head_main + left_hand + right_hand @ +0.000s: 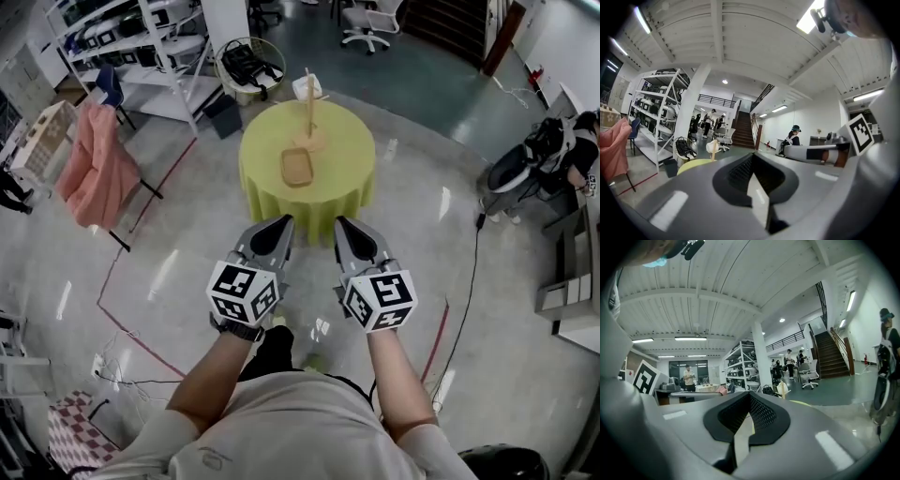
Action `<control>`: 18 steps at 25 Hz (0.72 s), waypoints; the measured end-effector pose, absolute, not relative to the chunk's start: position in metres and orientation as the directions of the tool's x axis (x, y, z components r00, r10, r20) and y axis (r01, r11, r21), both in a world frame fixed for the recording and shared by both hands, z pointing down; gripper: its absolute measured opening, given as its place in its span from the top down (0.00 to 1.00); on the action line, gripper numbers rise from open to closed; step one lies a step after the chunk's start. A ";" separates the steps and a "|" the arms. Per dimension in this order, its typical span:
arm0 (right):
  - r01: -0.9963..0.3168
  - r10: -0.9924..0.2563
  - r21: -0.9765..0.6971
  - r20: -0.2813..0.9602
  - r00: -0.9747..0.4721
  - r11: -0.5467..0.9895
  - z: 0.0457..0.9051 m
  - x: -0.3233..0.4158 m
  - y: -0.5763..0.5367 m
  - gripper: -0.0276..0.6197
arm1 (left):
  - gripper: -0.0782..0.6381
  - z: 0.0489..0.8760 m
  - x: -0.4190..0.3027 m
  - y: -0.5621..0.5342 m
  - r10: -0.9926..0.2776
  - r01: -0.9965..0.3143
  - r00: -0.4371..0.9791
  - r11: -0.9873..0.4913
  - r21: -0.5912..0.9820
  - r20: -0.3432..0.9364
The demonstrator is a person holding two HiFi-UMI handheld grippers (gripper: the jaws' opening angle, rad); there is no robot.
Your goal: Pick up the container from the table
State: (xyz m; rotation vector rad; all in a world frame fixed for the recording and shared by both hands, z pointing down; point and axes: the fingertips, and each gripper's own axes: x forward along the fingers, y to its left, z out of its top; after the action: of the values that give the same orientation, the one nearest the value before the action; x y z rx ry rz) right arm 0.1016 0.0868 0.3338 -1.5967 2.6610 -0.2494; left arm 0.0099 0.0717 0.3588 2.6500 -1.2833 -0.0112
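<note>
The container (296, 167) is a shallow tan tray lying on a round table with a yellow-green cloth (347, 178), well ahead of me in the head view. Just behind it stands a thin wooden stick on a base (309, 131). My left gripper (284, 223) and right gripper (339, 224) are held side by side over the floor, short of the table's near edge, both pointing at it. Each has its jaws closed tip to tip with nothing between them. In the left gripper view the left gripper (751, 157) shows only a slice of the cloth (693, 165); the container is hidden there.
A wire basket with a black bag (247, 64) stands beyond the table, with white shelving (141, 47) to its left. A pink cloth hangs over a chair (94, 164) at left. Red tape lines and a cable (473, 272) run across the glossy floor.
</note>
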 end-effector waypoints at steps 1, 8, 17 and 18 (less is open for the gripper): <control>-0.877 -0.881 -0.153 0.062 -0.468 0.455 0.336 0.101 0.075 0.94 | 0.88 0.360 0.009 0.060 -0.775 -0.774 0.627 -0.608 0.180 0.078; -0.894 -0.895 -0.168 0.101 -0.435 0.415 0.356 0.084 -0.012 0.94 | 0.88 0.370 -0.010 -0.027 -0.760 -0.759 0.645 -0.628 0.172 0.074; -0.910 -0.902 -0.173 0.157 -0.402 0.376 0.381 0.054 -0.103 0.94 | 0.88 0.383 -0.038 -0.119 -0.737 -0.735 0.672 -0.653 0.182 0.074; -0.912 -0.902 -0.173 0.162 -0.399 0.372 0.383 0.053 -0.111 0.94 | 0.88 0.384 -0.041 -0.127 -0.736 -0.734 0.673 -0.653 0.185 0.076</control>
State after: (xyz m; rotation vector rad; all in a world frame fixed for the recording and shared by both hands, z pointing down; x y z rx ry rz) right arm 0.0528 -0.1109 0.3828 -1.7432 2.6356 -0.3740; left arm -0.0405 -0.1270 0.3839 2.6868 -1.1946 -0.0080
